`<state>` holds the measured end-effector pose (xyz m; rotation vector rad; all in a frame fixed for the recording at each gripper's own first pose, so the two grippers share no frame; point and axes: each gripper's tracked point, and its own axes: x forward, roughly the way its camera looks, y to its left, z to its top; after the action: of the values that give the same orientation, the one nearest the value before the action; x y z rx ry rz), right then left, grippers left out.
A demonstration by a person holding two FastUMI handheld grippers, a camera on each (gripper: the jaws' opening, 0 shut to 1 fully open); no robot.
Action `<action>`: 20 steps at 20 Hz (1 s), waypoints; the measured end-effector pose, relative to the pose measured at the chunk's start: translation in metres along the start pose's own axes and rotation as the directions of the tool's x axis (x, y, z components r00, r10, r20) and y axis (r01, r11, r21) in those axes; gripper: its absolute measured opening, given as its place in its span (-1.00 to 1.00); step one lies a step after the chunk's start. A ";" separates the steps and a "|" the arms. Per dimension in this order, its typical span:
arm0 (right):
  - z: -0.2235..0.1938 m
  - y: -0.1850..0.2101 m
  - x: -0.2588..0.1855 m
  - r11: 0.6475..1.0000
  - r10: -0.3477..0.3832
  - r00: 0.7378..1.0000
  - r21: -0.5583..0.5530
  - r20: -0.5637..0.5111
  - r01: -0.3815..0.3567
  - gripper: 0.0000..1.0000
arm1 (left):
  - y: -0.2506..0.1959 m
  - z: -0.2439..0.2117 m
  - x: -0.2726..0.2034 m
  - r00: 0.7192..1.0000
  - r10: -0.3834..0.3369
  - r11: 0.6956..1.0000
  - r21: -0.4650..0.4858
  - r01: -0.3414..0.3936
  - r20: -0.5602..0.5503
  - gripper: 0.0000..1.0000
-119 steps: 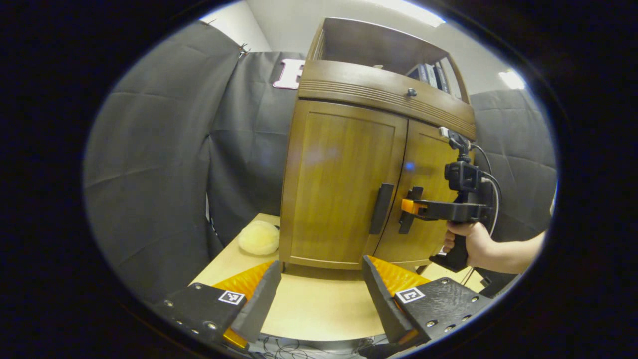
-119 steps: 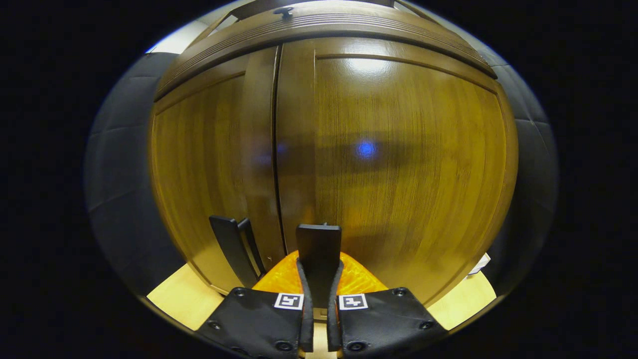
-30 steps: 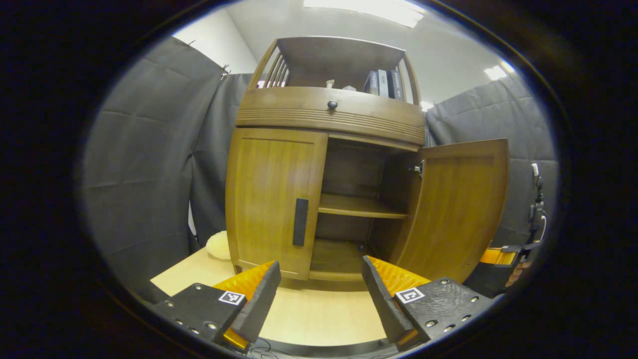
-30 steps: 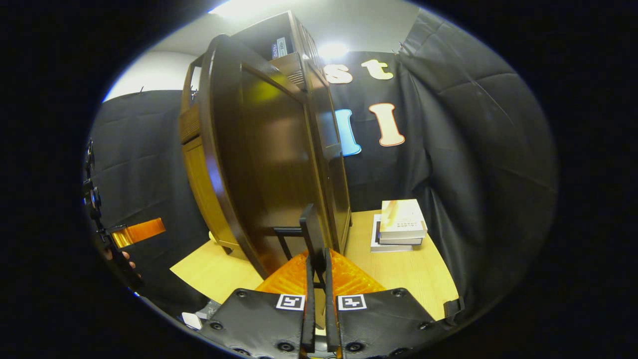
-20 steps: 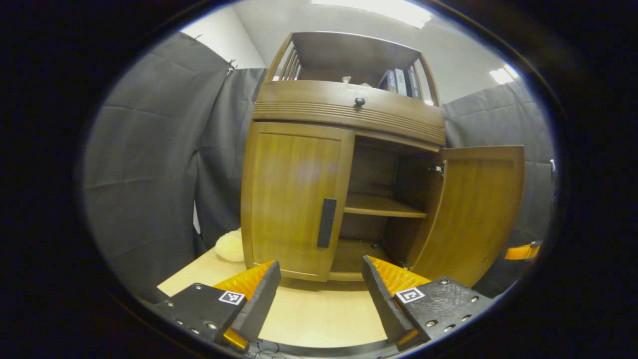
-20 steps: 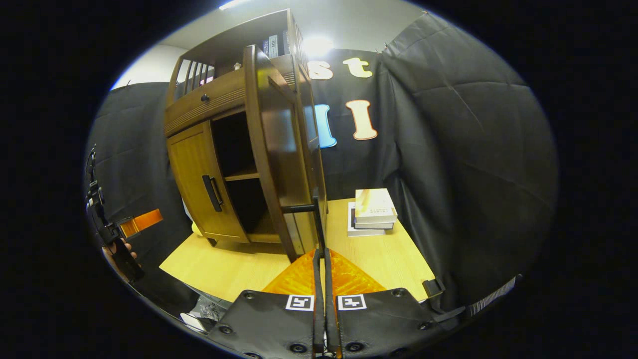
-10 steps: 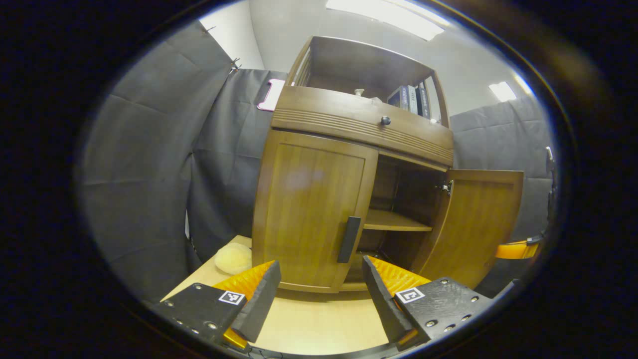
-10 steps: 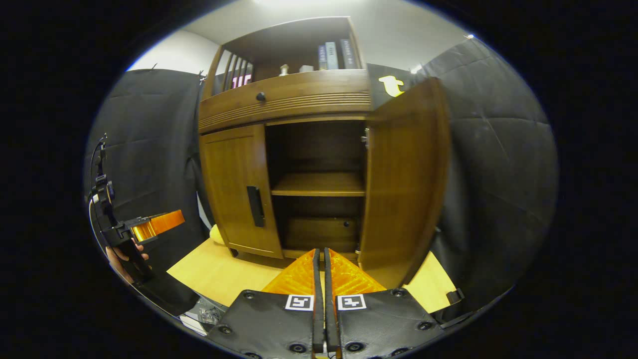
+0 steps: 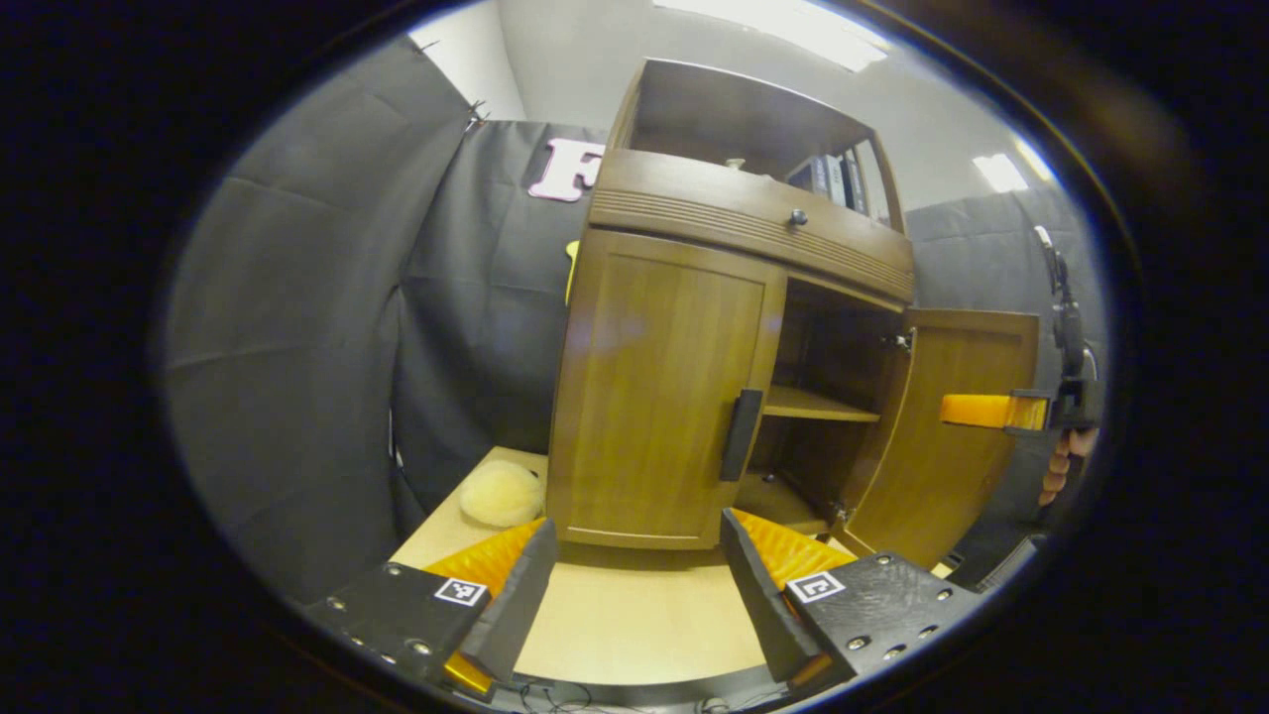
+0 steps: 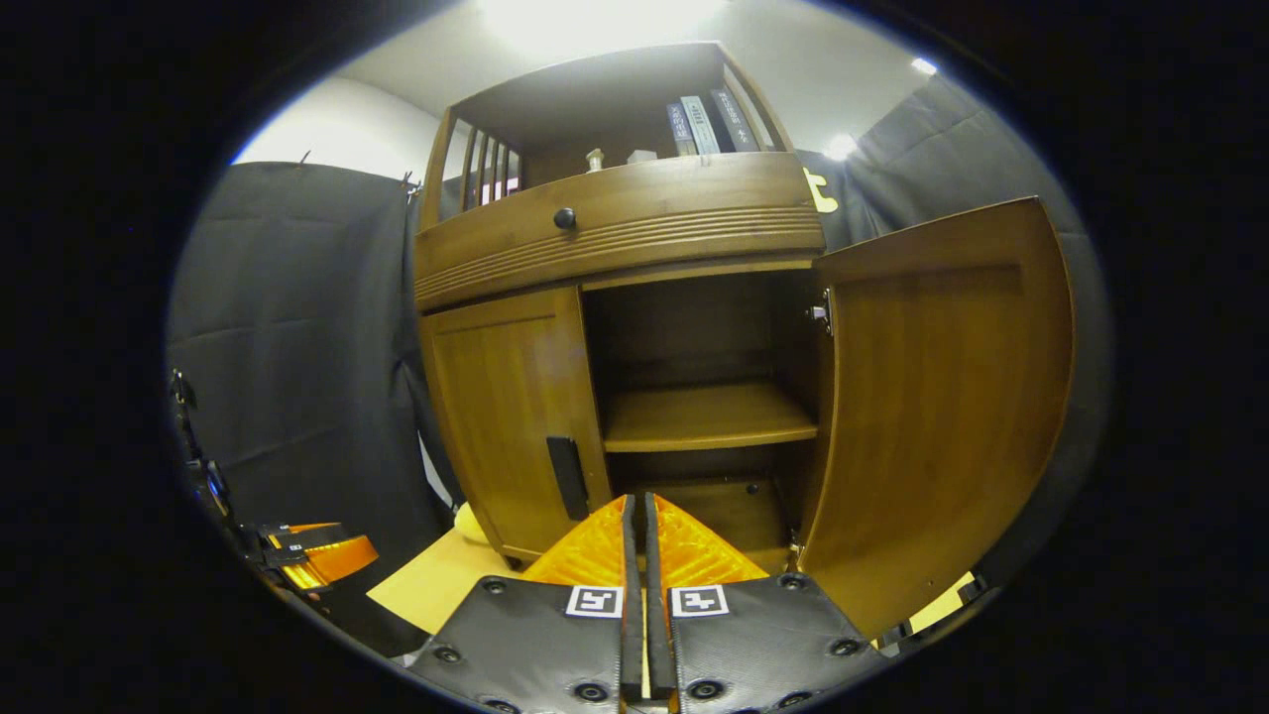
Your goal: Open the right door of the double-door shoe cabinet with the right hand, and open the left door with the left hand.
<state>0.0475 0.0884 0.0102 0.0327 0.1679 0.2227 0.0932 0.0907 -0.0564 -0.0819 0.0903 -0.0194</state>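
Two doors front the brown wooden shoe cabinet [image 10: 615,228] standing on the pale wooden table [image 9: 634,625]: its right door [image 10: 942,416] swung wide, its left door [image 9: 654,387] closed, its dark vertical handle [image 9: 742,434] untouched. Left gripper [image 9: 634,585] hovers before that handle, fingers spread apart. Right gripper [image 10: 635,555] faces the bare inner shelf [image 10: 704,416], fingers pressed together on nothing.

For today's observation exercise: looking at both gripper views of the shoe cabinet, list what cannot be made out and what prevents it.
- Behind the shut left door, left gripper view: that half of the cabinet is hidden by the door.
- Right door handle, right gripper view: it sits on the outer face, turned away.
- Book titles on the top shelf, right gripper view: too small.
- Small items beside the books: too small to identify.
- Hand holding the right gripper, left gripper view: cut off by the edge.
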 end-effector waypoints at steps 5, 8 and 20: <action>-0.015 -0.026 0.036 1.000 -0.005 1.000 0.016 -0.004 0.005 -0.75 | -0.018 0.021 0.049 1.000 0.022 0.998 0.066 -0.023 0.022 0.90; -0.024 -0.040 0.053 1.000 -0.026 1.000 0.013 -0.017 0.026 -0.37 | -0.035 0.021 0.093 1.000 0.024 0.997 0.068 -0.024 -0.007 0.91; -0.031 -0.048 0.080 0.999 0.022 1.000 -0.030 -0.005 -0.023 1.00 | -0.125 0.003 0.230 0.998 -0.032 0.993 0.115 0.039 -0.058 0.90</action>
<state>0.1296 0.0602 -0.0361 0.0039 0.1693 0.2478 0.3208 -0.0388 -0.0637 0.0337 0.1432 -0.0625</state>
